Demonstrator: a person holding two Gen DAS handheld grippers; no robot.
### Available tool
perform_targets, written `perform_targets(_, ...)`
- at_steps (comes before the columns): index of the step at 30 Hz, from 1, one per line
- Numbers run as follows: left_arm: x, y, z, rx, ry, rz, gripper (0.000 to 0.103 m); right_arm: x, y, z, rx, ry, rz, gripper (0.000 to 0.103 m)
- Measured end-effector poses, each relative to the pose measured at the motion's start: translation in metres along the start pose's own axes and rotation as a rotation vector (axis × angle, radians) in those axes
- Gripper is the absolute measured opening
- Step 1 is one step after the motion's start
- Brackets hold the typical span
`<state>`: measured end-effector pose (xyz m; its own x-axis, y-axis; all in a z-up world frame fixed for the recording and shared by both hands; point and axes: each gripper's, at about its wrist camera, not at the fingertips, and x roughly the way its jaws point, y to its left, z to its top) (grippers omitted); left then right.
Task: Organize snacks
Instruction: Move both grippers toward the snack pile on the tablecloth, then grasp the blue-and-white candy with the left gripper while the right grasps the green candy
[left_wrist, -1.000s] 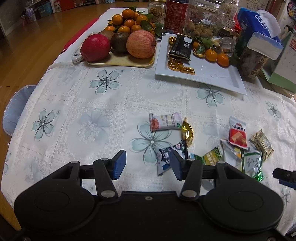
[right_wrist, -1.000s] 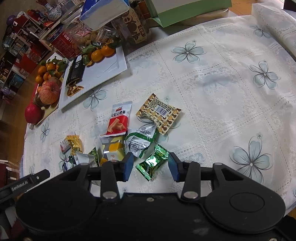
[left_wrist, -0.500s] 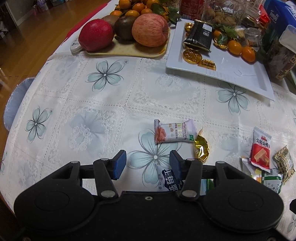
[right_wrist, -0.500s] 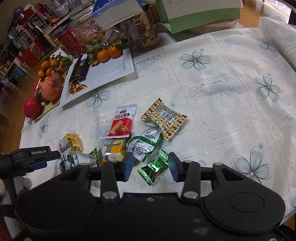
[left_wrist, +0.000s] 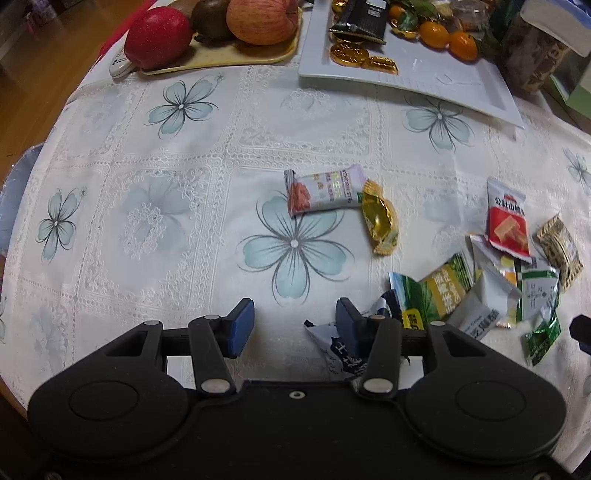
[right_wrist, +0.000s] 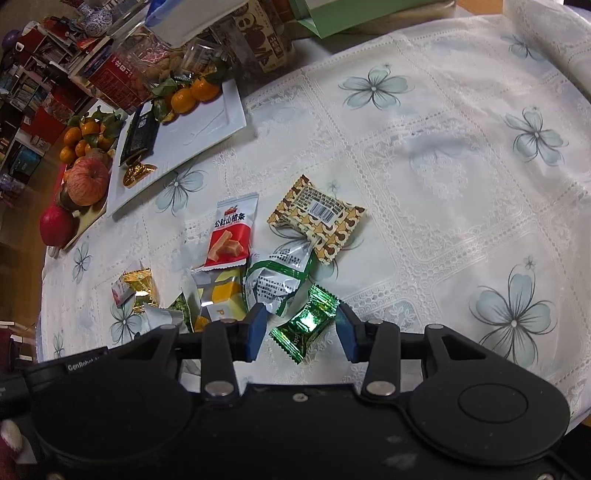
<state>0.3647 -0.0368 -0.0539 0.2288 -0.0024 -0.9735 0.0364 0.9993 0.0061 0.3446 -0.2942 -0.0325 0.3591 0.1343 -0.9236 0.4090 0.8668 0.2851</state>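
Right wrist: crinkly foil candy (right_wrist: 304, 323).

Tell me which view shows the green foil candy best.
The right wrist view: the green foil candy lies whole and close between the open right hand-held gripper's fingers. The left wrist view catches it small at the far right.

Wooden floor (left_wrist: 40, 85) glows warm at upper left; cluttered bookshelves (right_wrist: 26, 96) (crammed, colourful) crowd the other view's upper left.

Two matte-black handheld grippers: left gripper (left_wrist: 294, 325), right gripper (right_wrist: 301, 330); blue pads (left_wrist: 242, 326), silver rivets, white "GenRobot" lettering.
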Motion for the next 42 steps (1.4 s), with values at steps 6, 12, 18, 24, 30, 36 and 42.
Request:
perform_targets(6, -0.001, 0.002, -0.01, 0.033, 0.051, -0.032, 0.054, 0.019, 0.004, -0.002, 0.028, 0.062, -0.016, 0.045)
perform_targets(12, -0.012, 0.02, -0.009, -0.003, 0.037, -0.073, 0.054, 0.035, 0.016, -0.001, 0.0, 0.055, -0.07, 0.045)
perform_targets(18, -0.024, 0.015, -0.016, 0.064, -0.007, -0.148, 0.054, 0.045, 0.028, -0.004, -0.092, 0.025, -0.136, 0.033)
perform_targets(24, -0.03, -0.012, -0.025, 0.179, -0.056, -0.17, 0.054, 0.047, 0.03, -0.006, -0.16, 0.028, -0.161, 0.02)
perform_targets(30, -0.021, -0.024, -0.03, 0.224, -0.051, -0.146, 0.054, 0.043, 0.022, -0.004, -0.116, 0.063, -0.128, 0.02)
perform_targets(36, -0.011, -0.029, -0.031, 0.226, -0.039, -0.117, 0.054, 0.035, 0.023, -0.005, -0.126, 0.058, -0.108, 0.02)
perform_targets(42, 0.0, -0.029, -0.029, 0.196, -0.012, -0.113, 0.054, 0.03, 0.022, -0.008, -0.134, 0.061, -0.095, 0.02)
